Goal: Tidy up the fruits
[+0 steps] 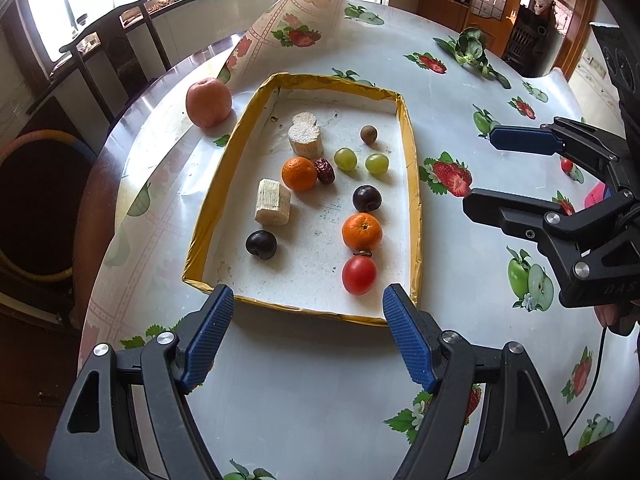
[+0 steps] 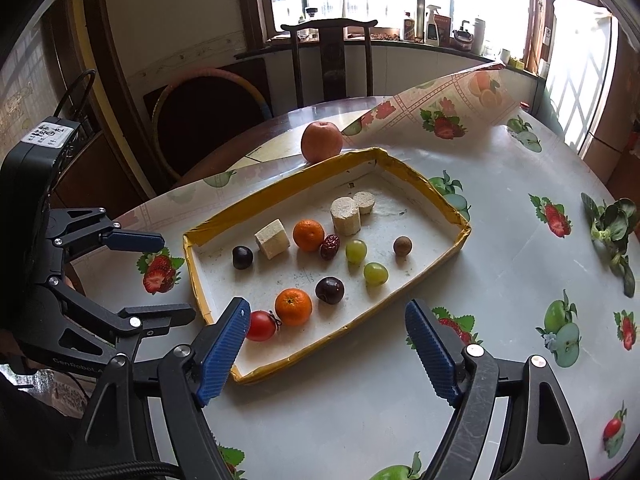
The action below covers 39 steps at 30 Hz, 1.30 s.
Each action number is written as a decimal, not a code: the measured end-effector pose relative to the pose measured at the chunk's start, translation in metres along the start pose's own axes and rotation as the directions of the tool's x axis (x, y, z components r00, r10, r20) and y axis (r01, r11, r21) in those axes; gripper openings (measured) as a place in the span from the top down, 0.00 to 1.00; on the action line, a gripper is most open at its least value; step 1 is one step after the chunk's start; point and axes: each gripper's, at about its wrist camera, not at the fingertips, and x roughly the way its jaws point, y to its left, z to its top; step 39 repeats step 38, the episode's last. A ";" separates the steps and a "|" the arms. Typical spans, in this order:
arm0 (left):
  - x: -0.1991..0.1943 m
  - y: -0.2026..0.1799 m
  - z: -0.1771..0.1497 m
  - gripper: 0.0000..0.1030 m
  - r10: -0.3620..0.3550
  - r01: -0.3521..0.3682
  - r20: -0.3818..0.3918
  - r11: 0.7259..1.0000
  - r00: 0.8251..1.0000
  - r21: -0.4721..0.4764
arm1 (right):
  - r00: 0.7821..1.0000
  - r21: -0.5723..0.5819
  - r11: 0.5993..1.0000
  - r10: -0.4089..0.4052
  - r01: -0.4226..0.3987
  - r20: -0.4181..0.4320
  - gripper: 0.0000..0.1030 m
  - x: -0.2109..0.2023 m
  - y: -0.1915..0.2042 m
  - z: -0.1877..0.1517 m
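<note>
A shallow yellow-rimmed cardboard tray [image 1: 411,148] [image 2: 440,196] lies on the table. It holds two oranges [image 1: 299,173] [image 1: 361,231], a cherry tomato [image 1: 359,275] [image 2: 261,325], two dark plums [image 1: 261,244] [image 1: 366,198], two green grapes [image 1: 345,159] [image 1: 376,163], a red date [image 1: 324,170], a small brown fruit [image 1: 368,135] and pale cut chunks [image 1: 273,202] [image 1: 305,136]. An apple [image 1: 208,102] [image 2: 322,141] sits outside, past the tray's far corner. My left gripper [image 1: 308,300] [image 2: 160,276] is open at the near rim. My right gripper [image 2: 326,316] [image 1: 480,168] is open beside the tray.
The round table carries a fruit-print plastic cloth [image 1: 320,392], folded up at the far edge [image 1: 288,20]. A leafy green vegetable [image 1: 472,50] [image 2: 612,228] lies at the far right. A dark wooden chair [image 2: 332,56] and a hoop [image 2: 208,80] stand beyond the table.
</note>
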 end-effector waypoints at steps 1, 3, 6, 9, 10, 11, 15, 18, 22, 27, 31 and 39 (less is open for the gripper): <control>0.000 0.000 0.000 0.25 -0.002 0.002 -0.001 1.000 1.000 -0.002 | 1.000 0.001 1.000 -0.001 0.001 0.000 0.21 -0.001 0.000 -0.001; 0.000 0.000 -0.001 0.25 -0.004 0.004 -0.001 1.000 1.000 -0.004 | 1.000 0.003 1.000 0.000 0.000 0.000 0.21 -0.001 0.001 -0.002; -0.001 -0.001 -0.002 0.25 -0.007 0.007 -0.003 1.000 1.000 -0.004 | 1.000 0.003 1.000 -0.001 0.001 -0.001 0.21 -0.001 0.002 -0.003; -0.001 -0.001 -0.002 0.25 -0.009 0.009 -0.003 1.000 1.000 -0.007 | 1.000 0.003 1.000 0.002 -0.002 -0.001 0.21 -0.001 0.002 -0.004; -0.001 -0.001 -0.002 0.25 -0.010 0.010 -0.002 1.000 1.000 -0.008 | 1.000 0.003 1.000 0.001 -0.001 -0.001 0.21 -0.001 0.002 -0.004; 0.000 -0.001 -0.003 0.25 -0.009 0.009 -0.001 1.000 1.000 -0.007 | 1.000 0.003 1.000 0.002 -0.002 -0.002 0.21 -0.001 0.002 -0.004; -0.001 -0.001 -0.003 0.25 0.011 -0.011 0.004 1.000 1.000 0.001 | 1.000 0.007 1.000 0.003 -0.003 -0.001 0.21 -0.001 0.002 -0.005; -0.001 -0.001 -0.002 0.25 0.013 -0.013 0.012 1.000 1.000 0.008 | 1.000 0.006 1.000 0.004 -0.004 0.000 0.21 -0.001 0.002 -0.005; -0.002 -0.003 -0.002 0.25 0.008 -0.009 0.013 1.000 1.000 0.013 | 1.000 0.009 1.000 0.005 -0.005 -0.002 0.21 0.000 0.002 -0.005; -0.001 -0.004 -0.001 0.25 0.004 -0.005 0.011 1.000 1.000 0.014 | 1.000 0.009 1.000 0.007 -0.007 -0.002 0.21 0.000 0.002 -0.004; -0.001 -0.004 -0.001 0.25 0.002 -0.003 0.011 1.000 1.000 0.020 | 1.000 0.010 1.000 0.007 -0.007 -0.001 0.21 0.000 0.002 -0.005; 0.001 -0.004 -0.001 0.25 -0.004 0.004 0.000 1.000 1.000 0.018 | 1.000 0.023 1.000 0.008 -0.008 -0.002 0.21 0.002 0.000 -0.006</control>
